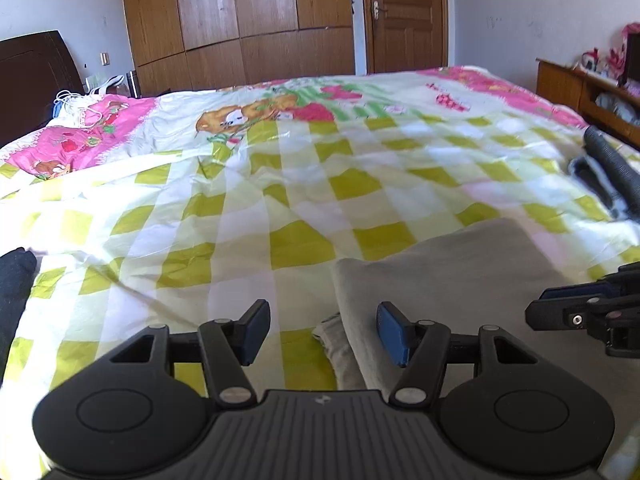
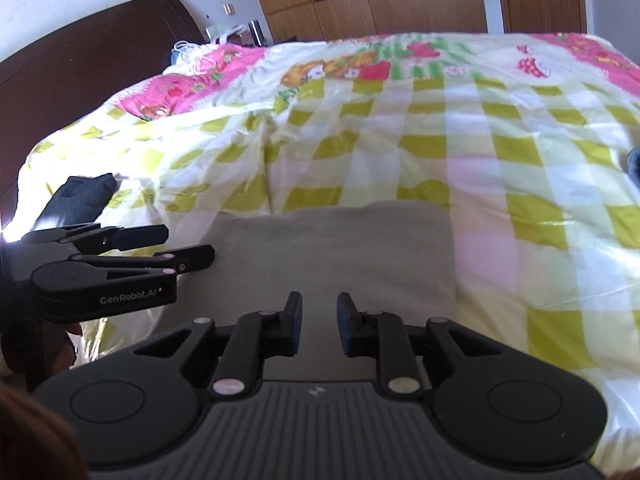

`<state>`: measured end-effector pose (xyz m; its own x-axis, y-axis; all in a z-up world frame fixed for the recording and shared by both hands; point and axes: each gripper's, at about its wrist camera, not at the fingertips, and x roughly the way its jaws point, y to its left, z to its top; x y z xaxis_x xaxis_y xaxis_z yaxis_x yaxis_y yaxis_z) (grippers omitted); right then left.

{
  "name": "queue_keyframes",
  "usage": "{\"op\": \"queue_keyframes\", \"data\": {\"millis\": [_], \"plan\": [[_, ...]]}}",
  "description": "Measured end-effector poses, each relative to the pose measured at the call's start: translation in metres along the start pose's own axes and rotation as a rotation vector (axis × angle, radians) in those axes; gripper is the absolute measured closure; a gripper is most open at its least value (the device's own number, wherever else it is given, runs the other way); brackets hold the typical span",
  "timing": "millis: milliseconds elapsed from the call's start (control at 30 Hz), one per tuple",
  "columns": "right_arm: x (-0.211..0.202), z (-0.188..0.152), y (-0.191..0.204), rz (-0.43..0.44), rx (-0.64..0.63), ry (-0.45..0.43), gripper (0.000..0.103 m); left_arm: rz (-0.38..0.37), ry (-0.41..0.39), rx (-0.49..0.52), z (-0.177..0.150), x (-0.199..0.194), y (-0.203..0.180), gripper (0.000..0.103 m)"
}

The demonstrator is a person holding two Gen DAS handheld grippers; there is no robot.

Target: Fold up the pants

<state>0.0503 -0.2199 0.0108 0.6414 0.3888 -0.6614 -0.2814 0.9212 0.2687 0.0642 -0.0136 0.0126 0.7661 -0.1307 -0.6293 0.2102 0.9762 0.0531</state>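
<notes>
Your right tongs (image 2: 318, 328) sit over the near end of the pants (image 2: 332, 248), jaws parted a little and holding nothing; the grey cloth lies straight ahead of them and under them. Your left tongs (image 1: 322, 330) are spread wider, also empty, and straddle the pants' left edge, where a few layered edges of cloth show between the fingers. So the pants lie to the right of your left tongs and dead ahead of your right, which I judge the better placed of the two for a hold on the middle. The bundle looks already doubled into a rounded block, and its long axis seems to run away from you across the bed, though the near end is hidden.

It rests on a green-and-white checked quilt (image 2: 520, 152), soft and wrinkled, so expect the cloth to drag. A dark garment (image 2: 80, 196) lies off to the left. Farther on come pink pillows (image 1: 72, 144), a dark headboard (image 2: 80, 60), and wooden wardrobes (image 1: 240, 20) beside a door (image 1: 404, 16).
</notes>
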Motion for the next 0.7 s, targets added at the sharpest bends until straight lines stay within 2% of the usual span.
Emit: {"op": "queue_keyframes", "data": {"millis": [167, 267, 367, 633, 700], "plan": [[-0.017, -0.020, 0.013, 0.014, -0.002, 0.014, 0.082, -0.059, 0.002, 0.026, -0.018, -0.027, -0.013, 0.032], [-0.013, -0.035, 0.016, -0.008, -0.010, 0.057, 0.082, -0.046, 0.053, 0.069, -0.033, -0.021, -0.024, 0.032], [-0.005, -0.044, 0.017, -0.032, -0.028, 0.071, 0.083, -0.047, 0.113, 0.055, -0.046, -0.008, -0.024, 0.031], [-0.024, -0.047, 0.025, -0.033, -0.013, 0.038, 0.082, -0.064, 0.077, 0.034, -0.043, -0.030, -0.021, 0.032], [-0.022, -0.051, 0.027, -0.042, -0.022, 0.058, 0.082, -0.068, 0.106, 0.032, -0.048, -0.028, -0.021, 0.032]]}}
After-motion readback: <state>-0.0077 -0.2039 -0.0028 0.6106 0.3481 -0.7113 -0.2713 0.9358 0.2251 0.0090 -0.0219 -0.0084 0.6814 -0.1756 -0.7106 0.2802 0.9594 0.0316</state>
